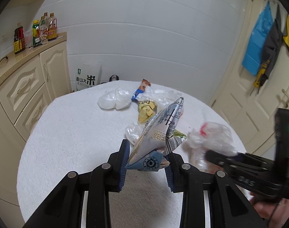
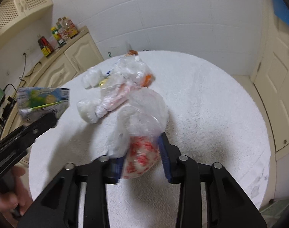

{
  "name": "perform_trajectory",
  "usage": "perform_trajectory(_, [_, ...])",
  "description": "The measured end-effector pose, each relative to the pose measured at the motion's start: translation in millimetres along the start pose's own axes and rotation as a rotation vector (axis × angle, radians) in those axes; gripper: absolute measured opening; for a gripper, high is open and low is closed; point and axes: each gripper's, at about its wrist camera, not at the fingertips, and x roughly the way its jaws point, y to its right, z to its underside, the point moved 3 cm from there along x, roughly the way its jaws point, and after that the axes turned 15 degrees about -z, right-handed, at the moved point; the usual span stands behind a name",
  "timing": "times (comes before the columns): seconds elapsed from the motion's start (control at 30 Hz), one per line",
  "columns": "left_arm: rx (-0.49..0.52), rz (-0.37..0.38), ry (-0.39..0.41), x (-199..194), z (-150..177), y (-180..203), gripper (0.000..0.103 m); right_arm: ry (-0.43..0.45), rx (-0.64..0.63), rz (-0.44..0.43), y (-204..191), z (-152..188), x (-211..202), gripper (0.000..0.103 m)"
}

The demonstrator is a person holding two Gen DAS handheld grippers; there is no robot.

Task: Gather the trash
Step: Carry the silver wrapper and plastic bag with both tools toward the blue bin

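Note:
My left gripper (image 1: 147, 163) is shut on a silver and blue snack packet (image 1: 159, 133), which sticks up above the round table with its white cloth (image 1: 68, 133). The right wrist view shows the same packet (image 2: 43, 100) at the left. A crumpled clear plastic bag with red print (image 2: 142, 155) fills the gap between the pads of my right gripper (image 2: 142, 161) and touches both, just over the cloth (image 2: 211, 104). More trash lies behind it: clear bags (image 1: 114, 100), a yellow wrapper (image 1: 146, 110) and a brown and blue wrapper (image 1: 142, 87). The right gripper (image 1: 211, 153) appears blurred at the right of the left wrist view.
Cream cabinets with sauce bottles (image 1: 40, 30) run along the left. A rice sack (image 1: 86, 78) stands on the floor behind the table. A cream door (image 1: 258, 104) with a blue bag (image 1: 258, 38) hanging on it is at the right. A hand (image 1: 268, 209) holds the right gripper.

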Motion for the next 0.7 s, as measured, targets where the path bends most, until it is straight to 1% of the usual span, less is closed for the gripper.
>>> perform_trajectory(0.03, [0.002, -0.001, 0.002, -3.1, 1.0, 0.0, 0.03, -0.002, 0.007, -0.001, 1.2, -1.4, 5.1, 0.053])
perform_trajectory(0.07, [0.002, -0.002, 0.002, -11.5, 3.9, 7.3, 0.03, -0.006, 0.006, 0.004, 1.7, -2.1, 9.1, 0.058])
perform_trajectory(0.13, [0.006, -0.001, 0.006, -17.3, 5.4, 7.8, 0.03, -0.028, 0.001, -0.003, 0.8, -3.1, 21.2, 0.061])
perform_trajectory(0.2, [0.007, -0.001, 0.009, -22.9, 6.5, 7.8, 0.03, -0.033, -0.006, -0.039, -4.4, -2.7, 28.2, 0.046])
perform_trajectory(0.27, [0.007, -0.007, 0.016, -31.2, 9.1, 9.7, 0.03, -0.029, -0.042, -0.024, -12.7, -1.9, 26.4, 0.043])
perform_trajectory(0.33, [0.005, -0.012, 0.022, -38.3, 10.3, 13.8, 0.03, -0.024, -0.049, -0.044, -16.9, -0.4, 22.6, 0.042])
perform_trajectory(0.43, [0.006, -0.007, 0.037, -48.4, 11.5, 18.3, 0.03, 0.015, -0.056, -0.042, -19.2, 0.2, 5.8, 0.042])
perform_trajectory(0.7, [0.018, 0.024, 0.103, -94.3, 9.6, 49.7, 0.03, 0.152, -0.069, -0.033, -18.5, -2.4, -74.8, 0.042])
